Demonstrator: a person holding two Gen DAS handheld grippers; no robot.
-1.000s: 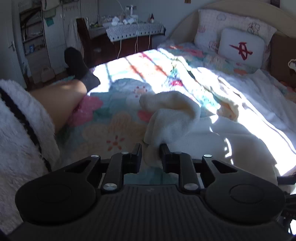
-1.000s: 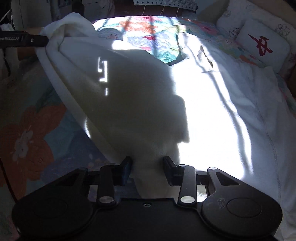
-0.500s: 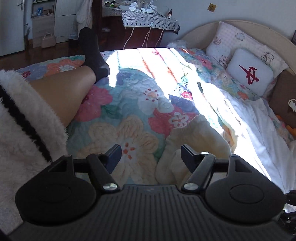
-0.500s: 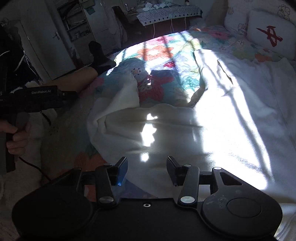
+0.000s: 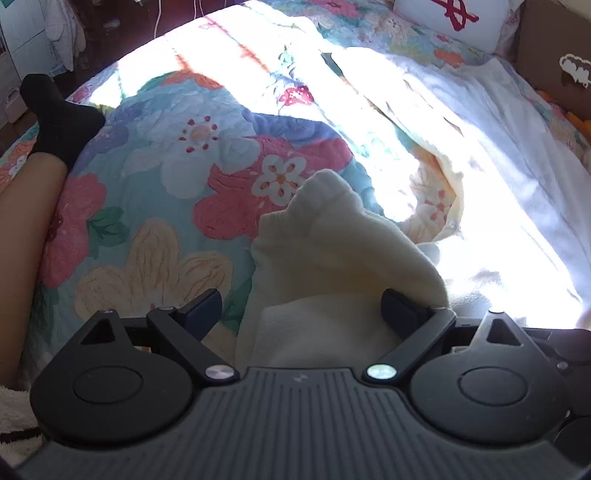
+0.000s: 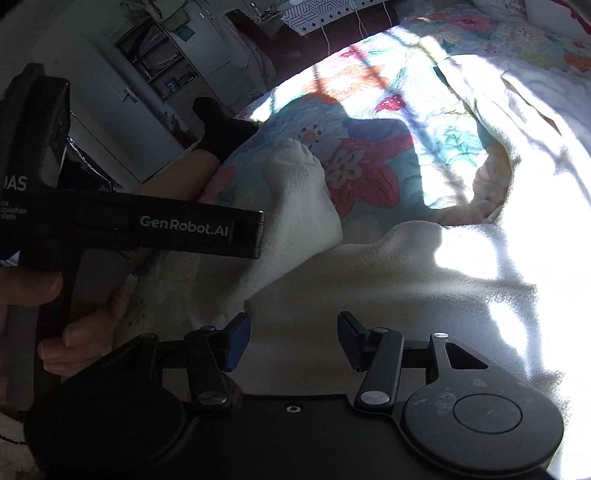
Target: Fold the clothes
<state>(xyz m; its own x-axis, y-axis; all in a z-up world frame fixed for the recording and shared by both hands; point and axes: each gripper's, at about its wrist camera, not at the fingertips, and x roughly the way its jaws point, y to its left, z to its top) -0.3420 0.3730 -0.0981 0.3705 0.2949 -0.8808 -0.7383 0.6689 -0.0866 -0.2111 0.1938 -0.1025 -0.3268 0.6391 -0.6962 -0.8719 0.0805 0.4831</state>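
A cream fleece garment point(image 5: 332, 258) lies bunched on the floral bedspread point(image 5: 155, 192), with one folded end point(image 5: 325, 192) sticking up. My left gripper point(image 5: 303, 310) hangs just above it, its jaws opening wide. The fleece lies between them but is not pinched. In the right wrist view the same garment point(image 6: 388, 280) spreads under my right gripper point(image 6: 293, 341), which is open with fleece beneath its fingers and nothing clamped. The left gripper's body point(image 6: 184, 229), held by a hand point(image 6: 74, 314), is at the left over the raised fold point(image 6: 295, 177).
A bare leg in a black sock point(image 5: 59, 118) rests on the bed's left side. A white blanket point(image 5: 498, 155) in bright sun covers the right half. A white pillow with a red mark point(image 5: 454, 18) and a brown cushion point(image 5: 554, 55) are at the headboard. Shelves and a door point(image 6: 147, 74) stand beyond the bed.
Both grippers let go of the fleece and opened, the left much wider. The garment, held up a second ago, now lies on the bed. Both hands shifted and tilted further down.
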